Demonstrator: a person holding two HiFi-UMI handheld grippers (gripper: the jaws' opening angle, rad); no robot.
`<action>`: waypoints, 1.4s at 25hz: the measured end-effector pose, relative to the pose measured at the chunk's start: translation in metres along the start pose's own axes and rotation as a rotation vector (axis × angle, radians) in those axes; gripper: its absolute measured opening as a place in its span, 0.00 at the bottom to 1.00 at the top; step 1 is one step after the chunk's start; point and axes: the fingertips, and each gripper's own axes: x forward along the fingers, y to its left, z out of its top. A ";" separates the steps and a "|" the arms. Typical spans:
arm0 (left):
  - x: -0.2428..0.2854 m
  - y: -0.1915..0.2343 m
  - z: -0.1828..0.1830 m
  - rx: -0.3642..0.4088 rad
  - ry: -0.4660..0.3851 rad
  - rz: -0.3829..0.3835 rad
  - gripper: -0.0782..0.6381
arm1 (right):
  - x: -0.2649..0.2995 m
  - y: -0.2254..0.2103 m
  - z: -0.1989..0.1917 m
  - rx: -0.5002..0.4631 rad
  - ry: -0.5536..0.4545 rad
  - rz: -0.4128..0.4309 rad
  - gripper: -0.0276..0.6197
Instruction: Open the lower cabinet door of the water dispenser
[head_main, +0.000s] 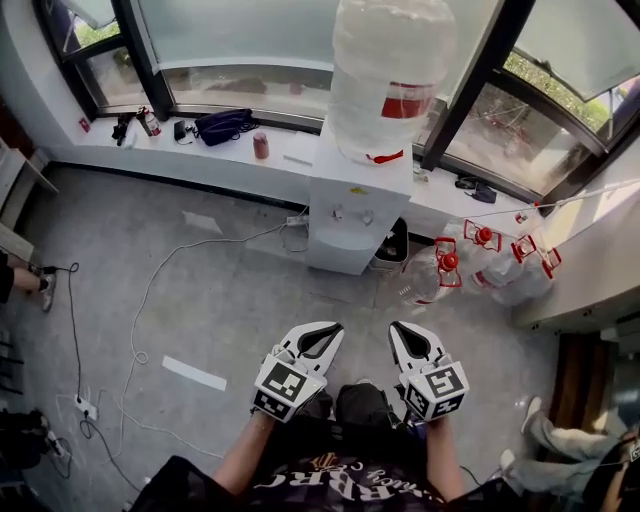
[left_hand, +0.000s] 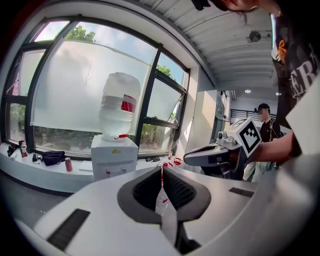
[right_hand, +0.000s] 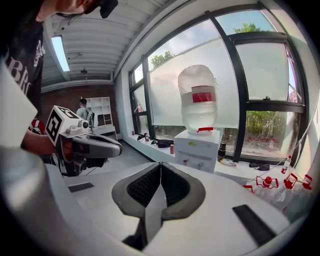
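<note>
**Head view, read from left to right.** At the far left a bystander's shoe (head_main: 45, 290) rests on the grey floor (head_main: 220, 300). A white cable (head_main: 148, 290) runs across the floor to a power strip (head_main: 86, 407). Along the window a white ledge (head_main: 200, 152) carries a black bag (head_main: 222, 126) and a red can (head_main: 261, 145). A strip of white tape (head_main: 195, 373) lies on the floor nearer the camera.

The left gripper (head_main: 326, 331) is held low in the frame above the floor. Its jaws are pressed together with nothing between them, and the left gripper view shows the pads meeting at the tips.

At centre stands the water dispenser (head_main: 350, 205), a white cabinet on the floor against the ledge. It bears an inverted water bottle (head_main: 390, 70) with a red label. Its taps (head_main: 339, 212) face the camera. The lower front (head_main: 335, 250), where the cabinet door belongs, appears flush and closed, though the steep angle shows little of it. Both grippers point toward the dispenser and stand well apart from it.

The right gripper (head_main: 404, 331), beside the left, likewise has its jaws closed on nothing. Just right of the dispenser sits a dark bin (head_main: 392, 243). Beyond it, several empty bottles (head_main: 485, 265) with red handles lie clustered by the wall. At the lower right the legs of a second person (head_main: 555, 430) enter the frame.
</note>
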 end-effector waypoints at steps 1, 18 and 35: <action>0.006 0.001 0.000 -0.001 0.007 -0.007 0.14 | 0.003 -0.006 0.000 0.002 0.006 -0.004 0.07; 0.178 0.058 -0.001 0.057 0.124 0.053 0.14 | 0.150 -0.203 -0.064 -0.009 0.096 0.038 0.17; 0.377 0.117 -0.136 0.104 0.307 -0.045 0.14 | 0.372 -0.349 -0.312 0.037 0.286 0.095 0.39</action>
